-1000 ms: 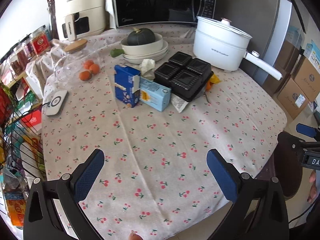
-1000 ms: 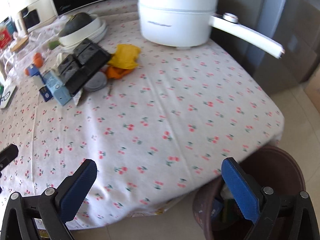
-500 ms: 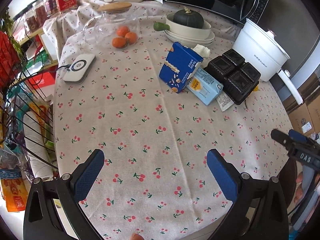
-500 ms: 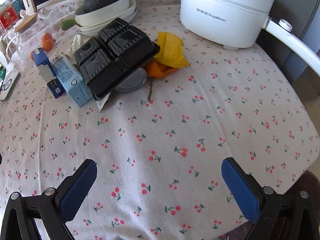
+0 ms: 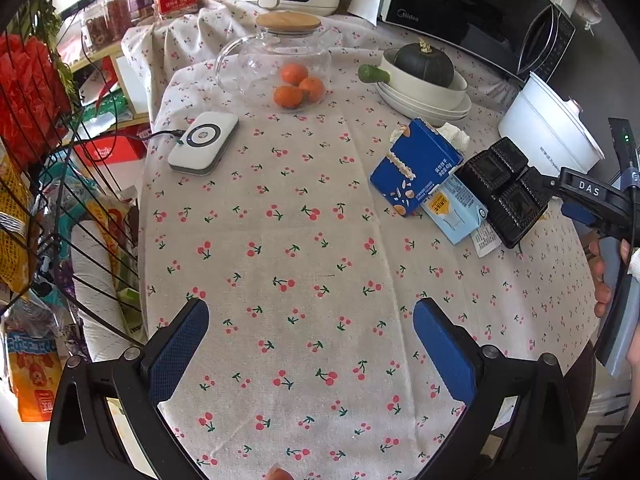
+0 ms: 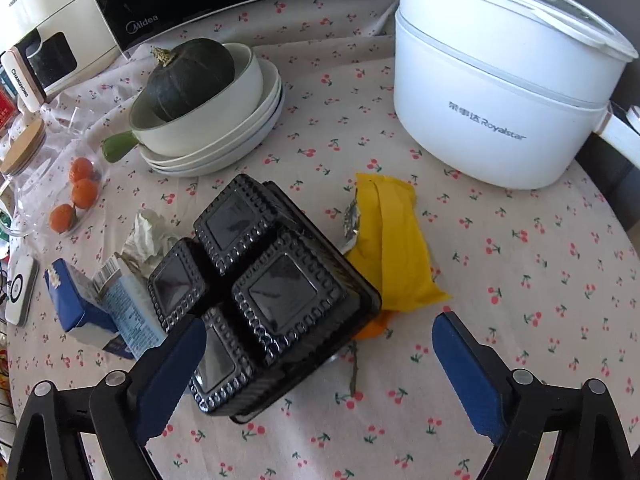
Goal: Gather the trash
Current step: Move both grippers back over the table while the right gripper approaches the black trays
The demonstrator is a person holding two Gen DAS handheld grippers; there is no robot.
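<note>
A black plastic tray [image 6: 256,292] with four square wells lies upside down on the cherry-print tablecloth [image 6: 520,280]. Beside it lie a yellow wrapper [image 6: 394,244], an orange scrap [image 6: 372,326], a crumpled tissue [image 6: 148,232], a dark blue carton [image 5: 414,166] and a light blue carton [image 5: 454,208]. My right gripper [image 6: 316,364] is open, just in front of the black tray, its left finger beside the tray's near corner. It also shows at the right edge of the left wrist view [image 5: 580,204]. My left gripper [image 5: 310,354] is open and empty over bare cloth.
A white electric pot [image 6: 496,92] stands at the back right. Stacked white dishes with a dark squash [image 6: 192,76] stand behind the trash. A glass jar with oranges [image 5: 288,68], a white charger pad [image 5: 204,142], a microwave [image 5: 472,12] and a wire rack [image 5: 44,200] at the left are around.
My right gripper has moved in over the table to the black tray. My left gripper has moved forward and turned left, with the trash now at its right.
</note>
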